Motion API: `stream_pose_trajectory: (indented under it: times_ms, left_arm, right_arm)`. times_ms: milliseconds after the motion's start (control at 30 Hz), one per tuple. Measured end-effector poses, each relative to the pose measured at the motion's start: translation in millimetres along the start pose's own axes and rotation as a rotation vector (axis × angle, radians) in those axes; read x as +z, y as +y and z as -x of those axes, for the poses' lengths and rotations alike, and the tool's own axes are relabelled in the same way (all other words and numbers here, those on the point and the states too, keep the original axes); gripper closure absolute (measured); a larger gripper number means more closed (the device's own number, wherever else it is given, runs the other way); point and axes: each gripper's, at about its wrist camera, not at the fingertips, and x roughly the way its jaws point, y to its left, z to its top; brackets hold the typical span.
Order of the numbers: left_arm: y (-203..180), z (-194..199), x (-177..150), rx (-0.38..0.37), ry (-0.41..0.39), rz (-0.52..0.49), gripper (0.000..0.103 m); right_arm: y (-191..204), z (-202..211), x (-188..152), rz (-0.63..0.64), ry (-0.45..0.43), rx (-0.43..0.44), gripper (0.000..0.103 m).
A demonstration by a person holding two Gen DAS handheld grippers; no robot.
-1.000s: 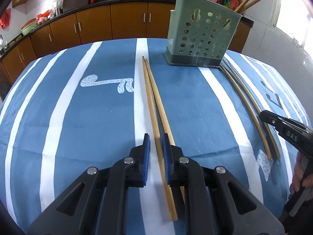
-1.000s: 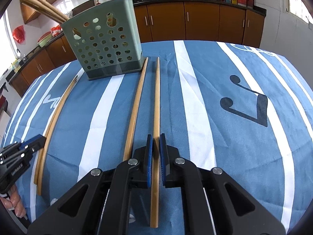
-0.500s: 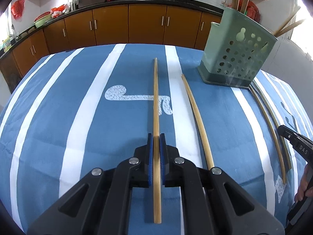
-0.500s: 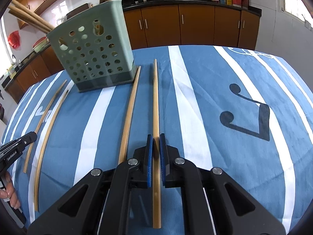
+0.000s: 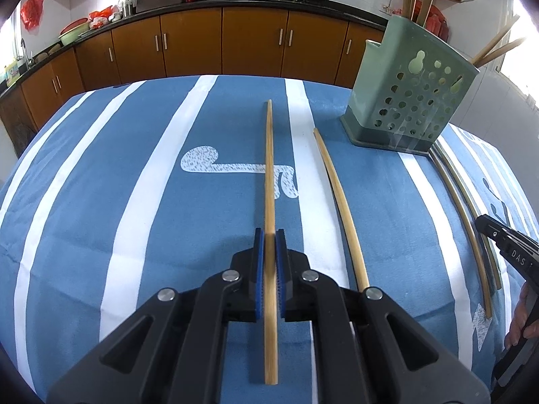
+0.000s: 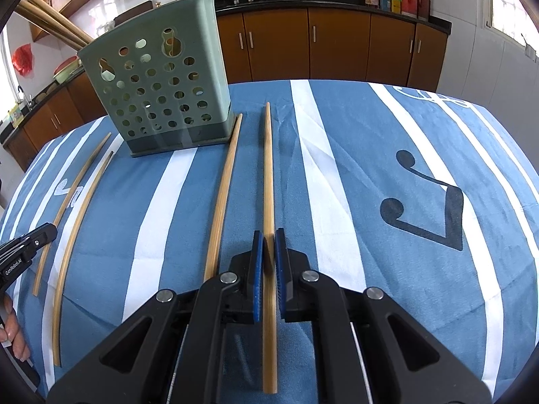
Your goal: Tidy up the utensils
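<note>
Both tools are clamped narrow, each on a single chopstick. The left gripper (image 5: 269, 262) pinches a bamboo chopstick (image 5: 268, 168) well back from its tip, the shaft running forward toward twelve o'clock; the right gripper (image 6: 268, 262) holds its own chopstick (image 6: 267, 168) the same way. The green holder (image 6: 158, 94) stands on the blue striped tablecloth (image 6: 370, 185) at about eleven o'clock in the right wrist view and at one o'clock in the left wrist view, with several chopsticks already upright in it. Loose sticks remain on the cloth: one (image 5: 337, 208) just right of the left tool, one (image 6: 224, 188) touching the holder's base, two more (image 6: 74, 208) at nine o'clock. Risks, in my judgement: each stick is gripped near its rear end, so the long free length may pivot or slip between the pads when raised. The holder looks light, and a tip striking its wall rather than its mouth could tip it. Both tools converging together could collide.
</note>
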Motion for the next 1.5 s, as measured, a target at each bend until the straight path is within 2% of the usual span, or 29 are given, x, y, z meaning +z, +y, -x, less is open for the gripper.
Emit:
stream_pose_trajectory:
  times_ms: [1067,1500]
  left_arm:
    - [0,1,0,-0.015,-0.002,0.014,0.094]
    - [0,15,-18,0.001,0.001,-0.002,0.093]
  right_arm:
    - [-1,1,0,-0.008,0.000,0.007,0.094]
    - [2,14,-16,0.015,0.004,0.012,0.094]
